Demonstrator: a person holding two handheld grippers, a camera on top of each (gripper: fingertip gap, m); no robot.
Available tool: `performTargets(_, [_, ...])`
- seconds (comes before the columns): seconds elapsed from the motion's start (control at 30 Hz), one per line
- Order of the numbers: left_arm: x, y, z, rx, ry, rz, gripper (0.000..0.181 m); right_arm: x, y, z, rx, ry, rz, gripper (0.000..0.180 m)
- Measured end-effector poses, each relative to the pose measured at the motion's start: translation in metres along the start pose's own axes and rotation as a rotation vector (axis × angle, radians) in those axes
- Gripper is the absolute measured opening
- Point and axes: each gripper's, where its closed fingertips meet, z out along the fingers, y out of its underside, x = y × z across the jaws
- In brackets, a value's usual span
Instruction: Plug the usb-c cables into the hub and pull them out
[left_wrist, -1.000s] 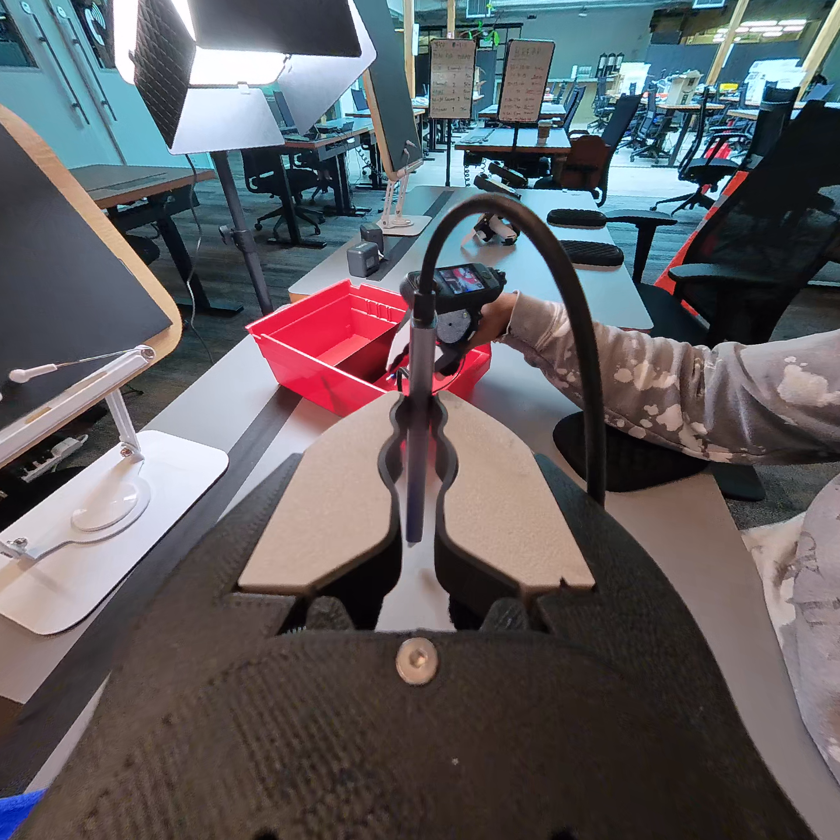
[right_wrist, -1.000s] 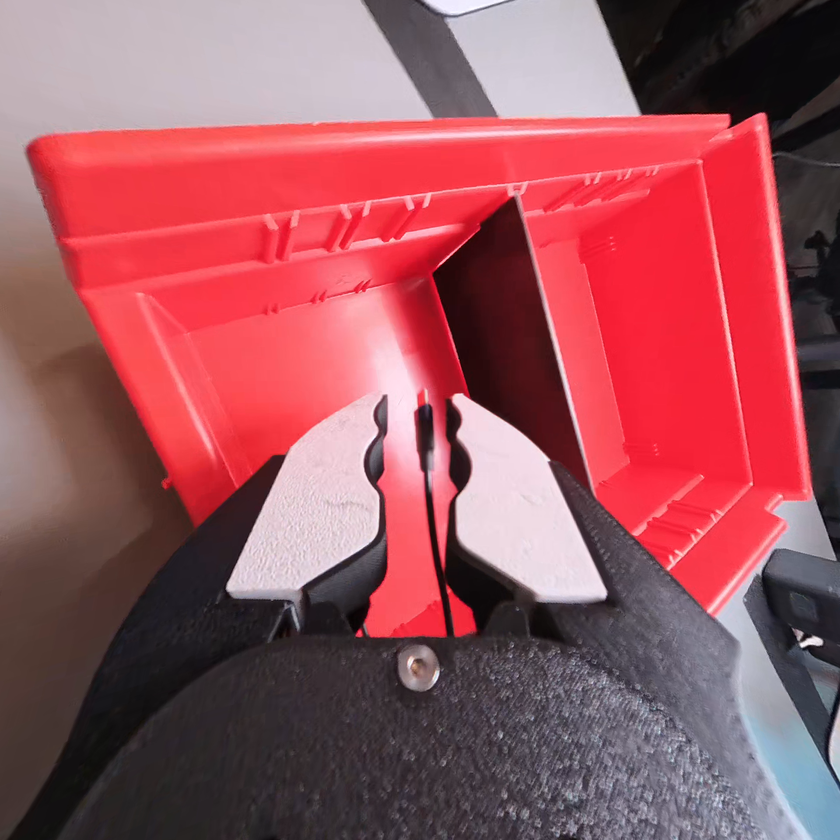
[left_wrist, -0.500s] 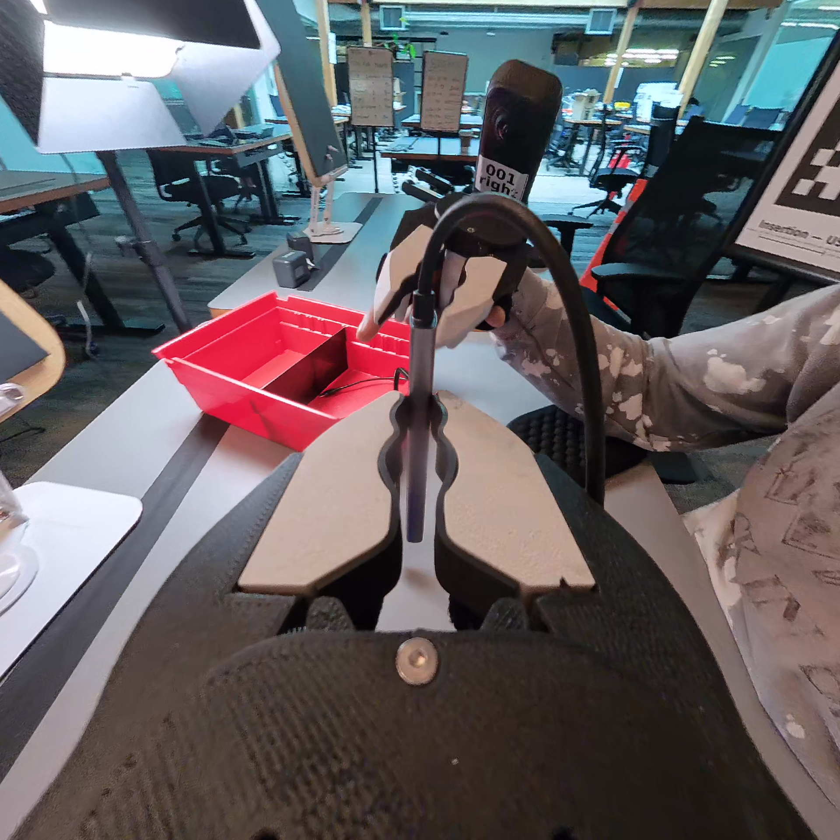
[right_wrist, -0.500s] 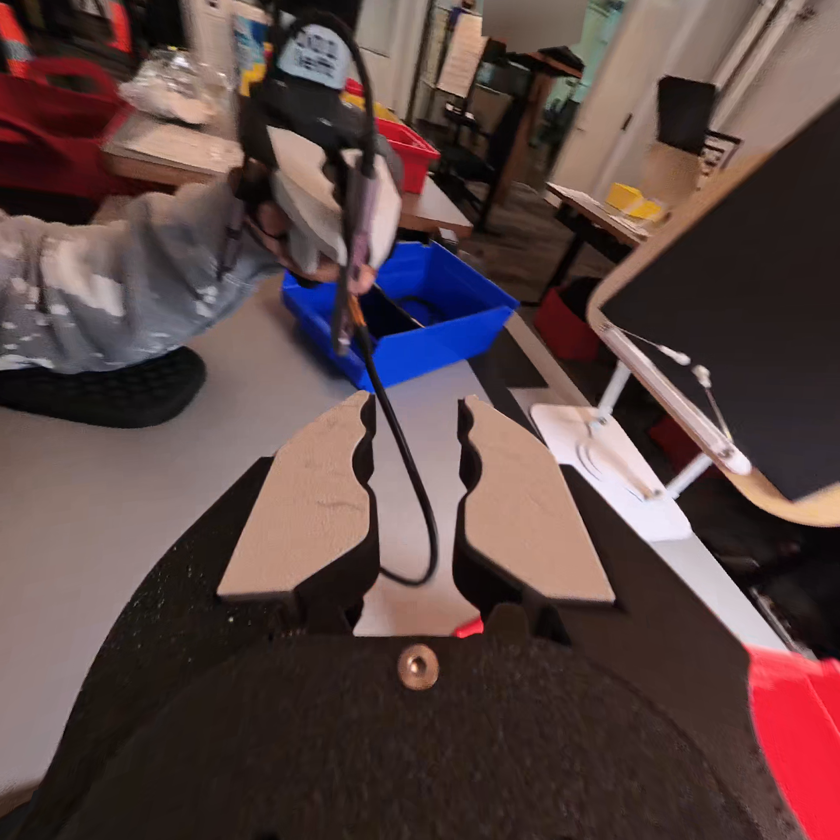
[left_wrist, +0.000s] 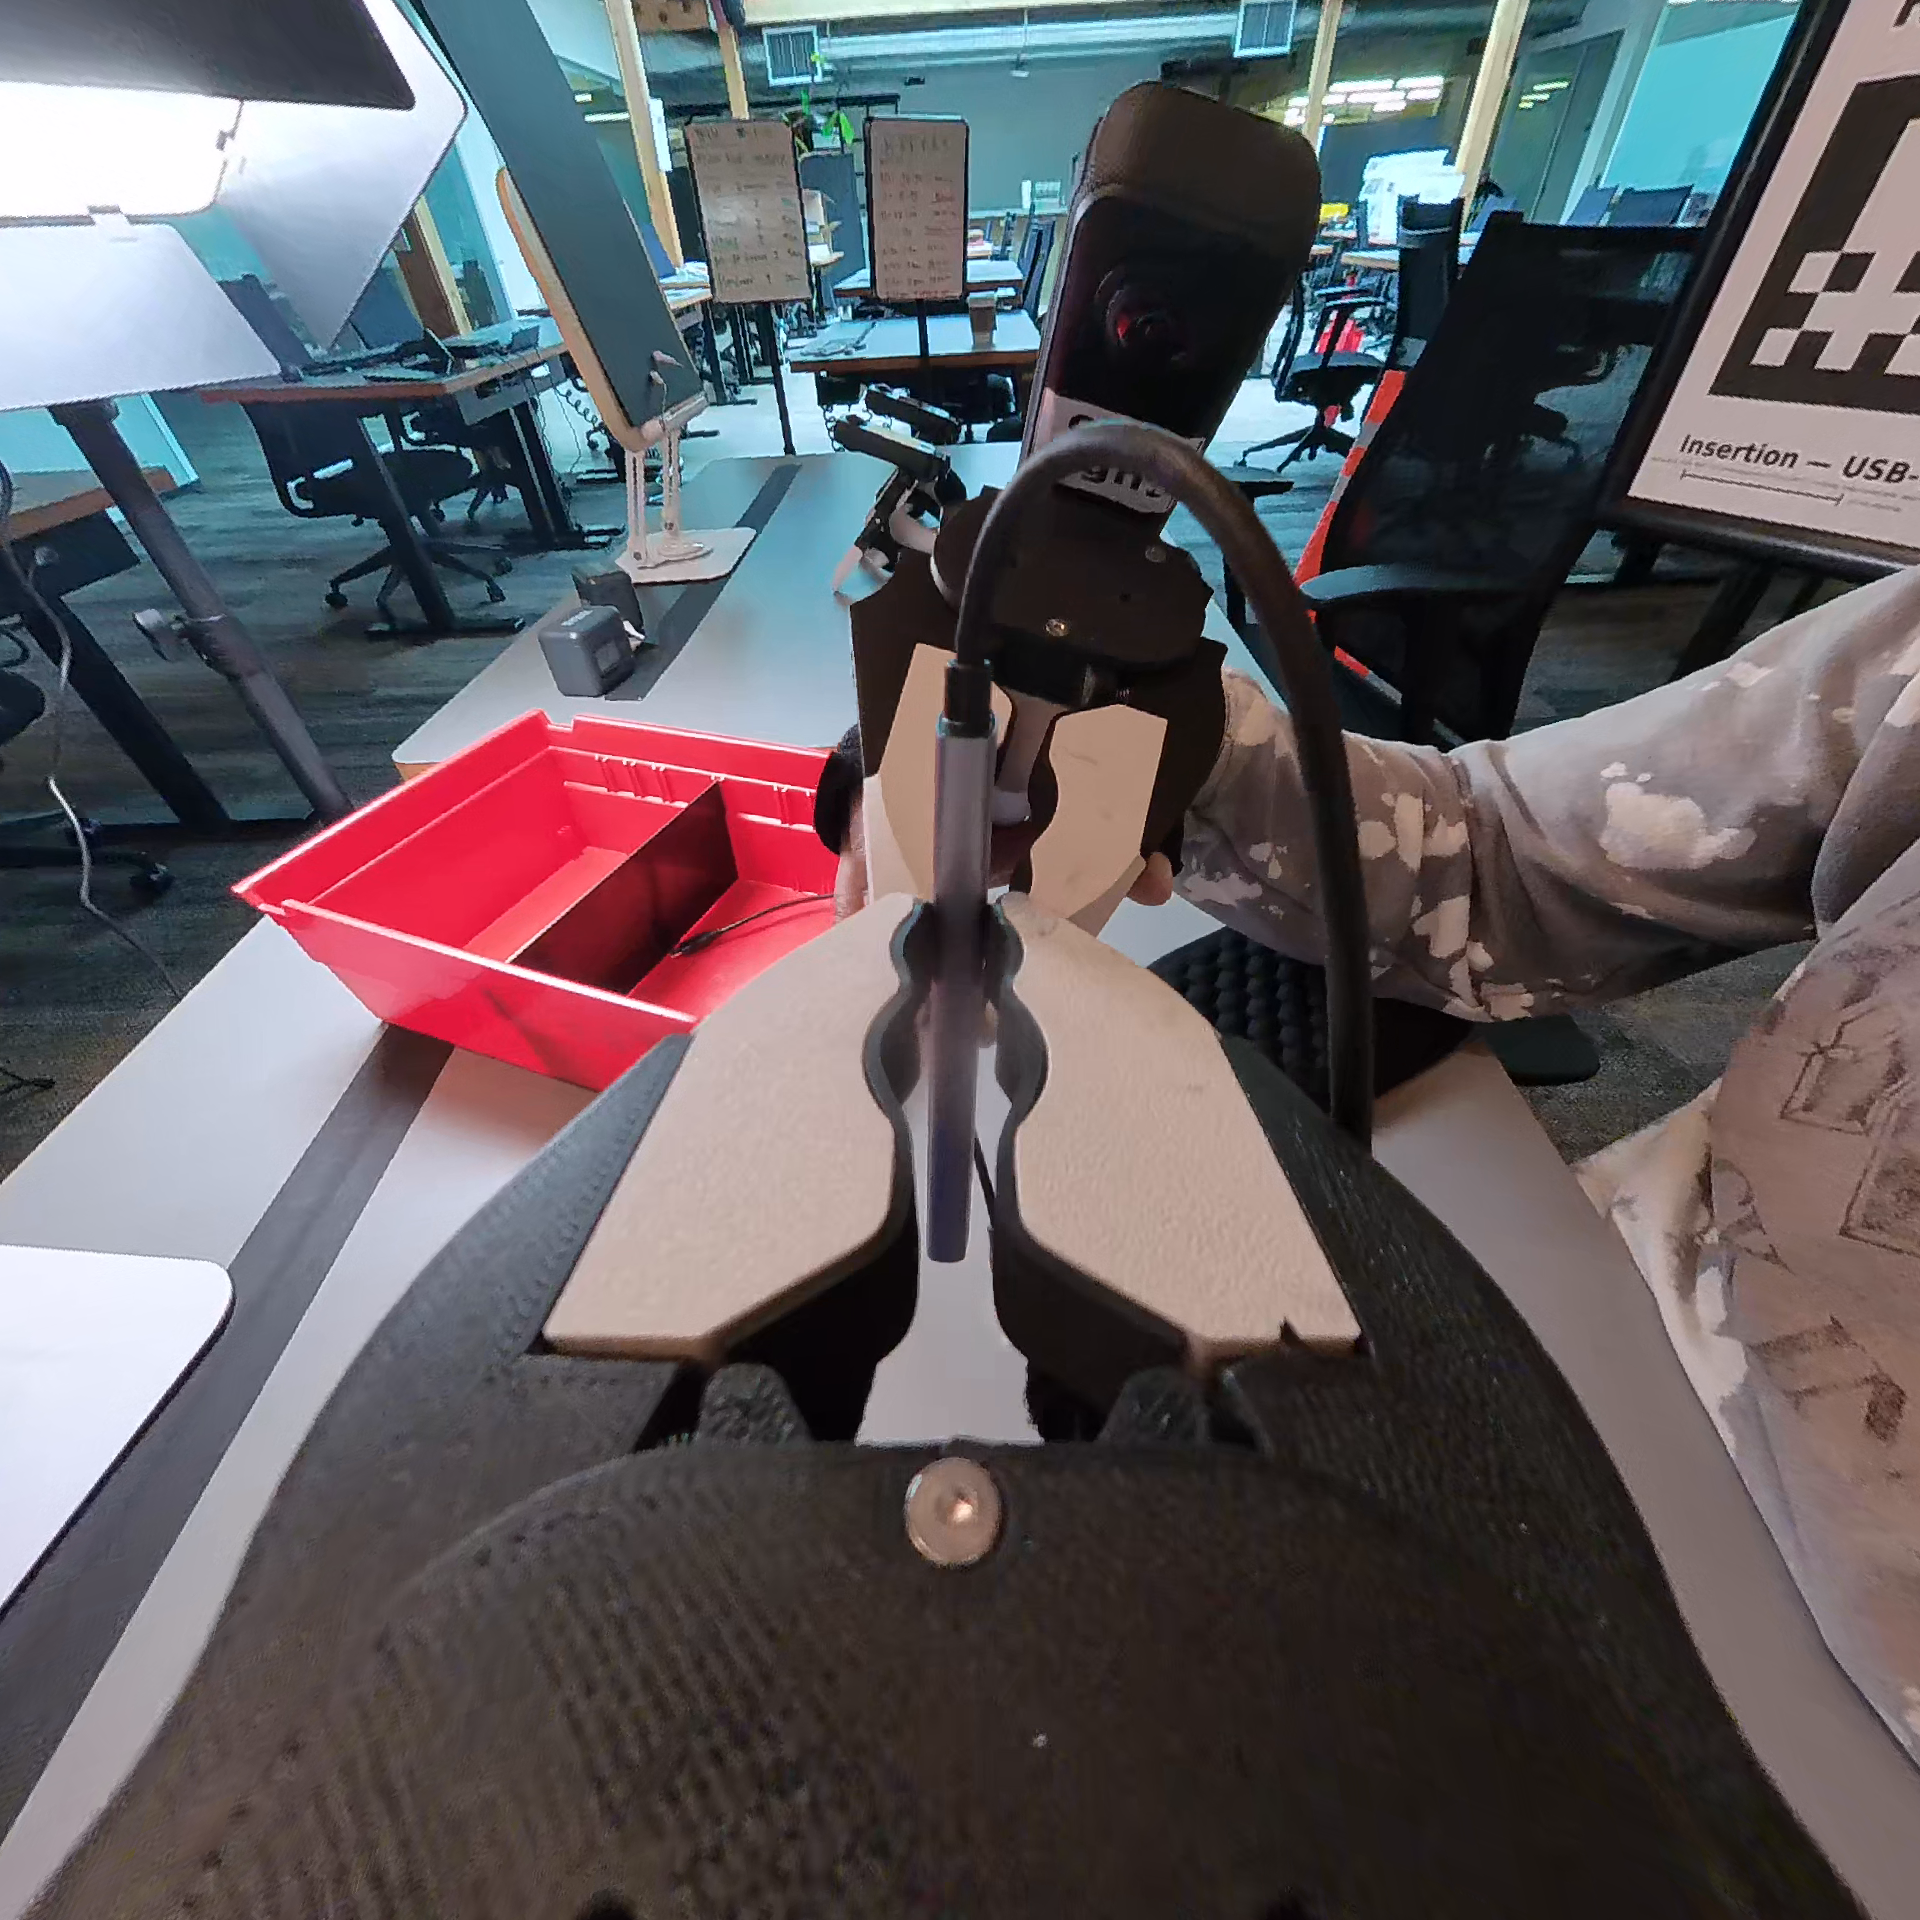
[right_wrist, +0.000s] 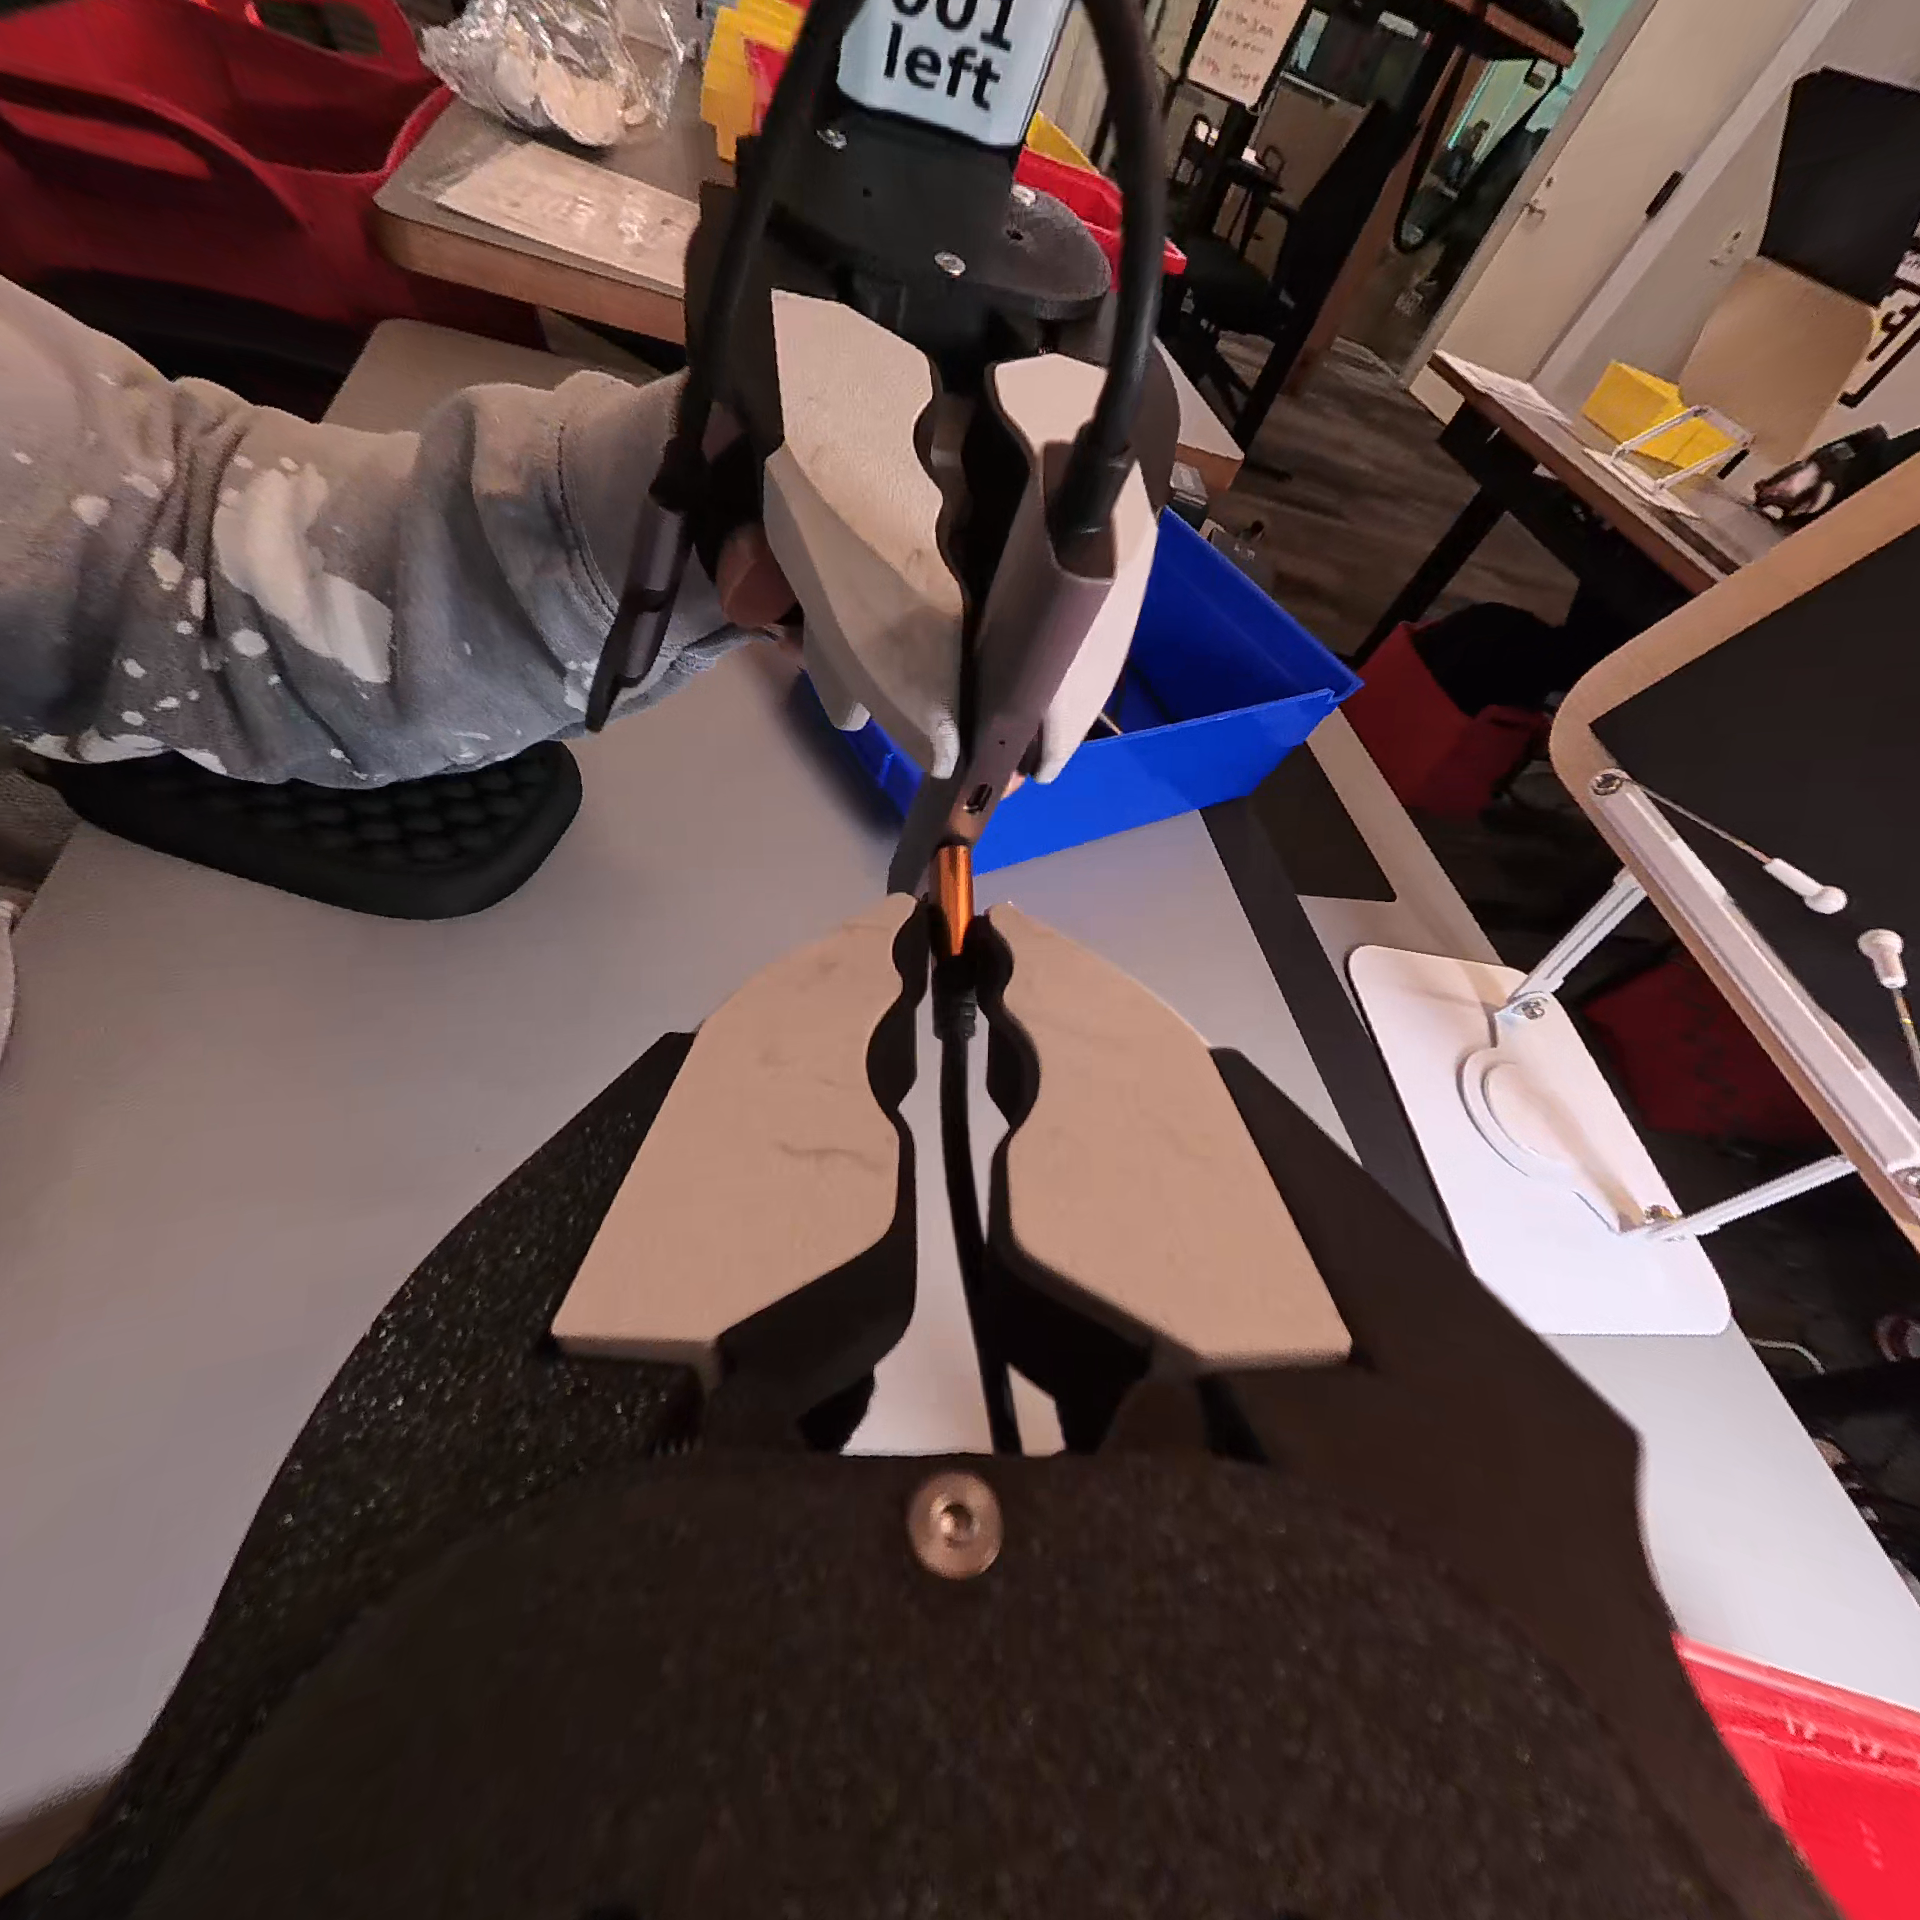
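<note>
- Left wrist view: we see the left gripper (left_wrist: 954, 925) closed narrow on the hub (left_wrist: 956, 997), a slim grey-blue bar standing on edge between the fingers. The hub's own thick black lead (left_wrist: 1226, 665) arcs up from its far end and comes down on our right.
- Same view: the right gripper (left_wrist: 1013, 821) faces us just beyond the hub's far end, held by a person's hand with a mottled grey sleeve (left_wrist: 1507, 842) behind it.
- Same view: the red bin (left_wrist: 436, 935) sits on the grey table (left_wrist: 187, 1091) to the left, with a black divider; a thin black cable (left_wrist: 748, 925) lies in its nearer compartment.
- Right wrist view: the right gripper (right_wrist: 951, 935) is pinched narrow on a usb-c cable (right_wrist: 961, 1122), gripping just behind its orange plug (right_wrist: 951, 894).
- Same view: the plug tip touches the hub (right_wrist: 1023, 665) end held by the left gripper (right_wrist: 992, 743); we cannot tell whether it is seated.
- Same view: a blue bin (right_wrist: 1174, 727) stands behind the hub.
</note>
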Motion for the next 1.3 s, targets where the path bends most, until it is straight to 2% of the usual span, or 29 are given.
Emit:
performTargets(0.2, [0.003, 0.008, -0.004, -0.048, 0.015, 0.033, 0.020, -0.001, -0.006, -0.009, 0.033, -0.023, 0.022, 0.006])
performTargets(0.43, [0.007, 0.019, 0.006, -0.104, 0.005, 0.120, 0.011, -0.005, -0.007, -0.007, 0.030, -0.031, 0.007, 0.006])
performTargets(0.67, [0.004, 0.018, 0.006, -0.141, -0.007, 0.116, 0.010, -0.003, -0.008, -0.010, 0.072, -0.062, 0.013, 0.007])
performTargets(1.3, [-0.003, -0.006, 0.020, 0.041, -0.036, 0.016, 0.010, 0.011, -0.014, -0.030, 0.194, -0.094, 0.064, 0.007])
